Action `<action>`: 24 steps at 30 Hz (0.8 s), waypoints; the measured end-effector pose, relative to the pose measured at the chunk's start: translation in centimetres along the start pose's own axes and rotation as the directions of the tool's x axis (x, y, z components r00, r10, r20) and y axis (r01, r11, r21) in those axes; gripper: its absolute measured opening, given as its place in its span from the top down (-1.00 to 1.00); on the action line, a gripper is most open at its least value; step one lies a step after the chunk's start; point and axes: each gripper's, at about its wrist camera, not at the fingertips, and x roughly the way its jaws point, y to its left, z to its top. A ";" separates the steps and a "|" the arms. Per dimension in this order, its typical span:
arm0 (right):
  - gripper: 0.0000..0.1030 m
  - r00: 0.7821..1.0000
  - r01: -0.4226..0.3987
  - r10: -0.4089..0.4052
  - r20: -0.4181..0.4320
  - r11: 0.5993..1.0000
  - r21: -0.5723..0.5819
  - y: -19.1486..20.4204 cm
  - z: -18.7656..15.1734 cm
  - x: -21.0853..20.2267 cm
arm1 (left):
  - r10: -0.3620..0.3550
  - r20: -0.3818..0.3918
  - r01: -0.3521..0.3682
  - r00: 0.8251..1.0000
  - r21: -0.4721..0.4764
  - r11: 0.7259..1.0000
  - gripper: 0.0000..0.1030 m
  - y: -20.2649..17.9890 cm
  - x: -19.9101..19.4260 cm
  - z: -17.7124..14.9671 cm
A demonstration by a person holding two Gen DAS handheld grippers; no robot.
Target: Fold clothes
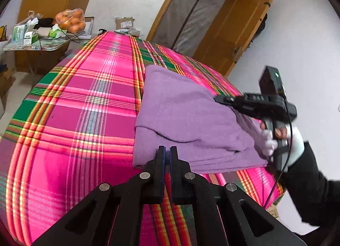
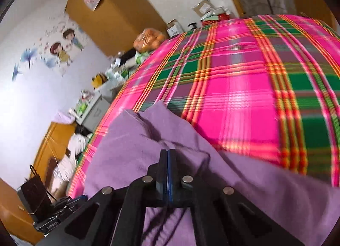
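A purple cloth (image 1: 191,118) lies folded in several layers on the pink plaid bed cover (image 1: 85,108). My left gripper (image 1: 167,150) sits at the cloth's near edge; its jaws stand a narrow gap apart with nothing visibly between them. My right gripper (image 1: 218,98) reaches over the cloth's right side in the left wrist view, held by a white-gloved hand (image 1: 276,139). In the right wrist view the right gripper (image 2: 167,154) is shut, hovering over the rumpled purple cloth (image 2: 131,146); no fabric shows between the pads.
A cluttered side table (image 1: 38,44) with boxes and a bag of oranges (image 1: 71,20) stands beyond the bed's far left. A wooden door (image 1: 240,31) is behind the bed. The left gripper body (image 2: 55,214) shows at lower left in the right wrist view.
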 end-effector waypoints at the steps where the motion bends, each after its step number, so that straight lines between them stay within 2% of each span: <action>1: 0.92 1.000 0.004 -0.004 0.009 1.000 -0.002 0.0 -0.5 -0.4 | 0.002 0.008 -0.002 1.000 -0.001 1.000 0.94 -0.2 -0.2 0.2; 3: 0.82 1.000 0.014 -0.013 0.028 0.999 -0.047 1.1 -1.7 -1.3 | 0.001 0.032 -0.001 0.999 0.011 1.000 0.94 -1.0 -0.3 1.1; 6: 0.80 0.998 0.036 -0.030 0.055 0.993 -0.109 2.4 -3.2 -2.3 | 0.012 0.045 -0.014 0.999 0.038 0.999 0.94 -2.1 0.5 2.1; 11: 0.62 0.995 0.099 -0.088 0.055 0.963 -0.250 5.1 -5.9 -3.2 | 0.063 -0.030 -0.061 0.998 0.070 0.996 0.93 -3.0 3.9 1.5; 13: 0.56 0.994 0.110 -0.108 0.024 0.959 -0.260 5.0 -6.7 -3.0 | 0.073 -0.024 -0.071 0.997 0.089 0.994 0.93 -3.3 4.2 0.7; 14: 0.53 0.993 0.116 -0.116 0.016 0.958 -0.261 5.0 -6.7 -2.9 | 0.074 -0.024 -0.072 0.997 0.097 0.993 0.93 -3.5 4.1 0.6; 16: 0.33 0.993 0.121 -0.121 0.020 0.955 -0.272 5.3 -5.8 -2.5 | 0.064 -0.028 -0.061 0.998 0.100 0.993 0.92 -3.6 3.8 0.4; 18: 0.28 0.992 0.126 -0.125 0.023 0.951 -0.283 5.5 -5.0 -2.2 | 0.046 -0.032 -0.043 0.998 0.085 0.995 0.92 -3.6 3.5 0.5; 21: 0.46 0.991 0.134 -0.131 0.029 0.945 -0.300 5.9 -3.7 -1.6 | 0.043 0.002 -0.043 0.999 0.064 0.997 0.91 -3.4 2.5 1.2; 24: 0.58 0.990 0.142 -0.138 0.035 0.938 -0.316 6.3 -2.4 -1.1 | 0.084 0.025 -0.085 0.996 0.041 0.996 0.91 -2.7 2.6 2.5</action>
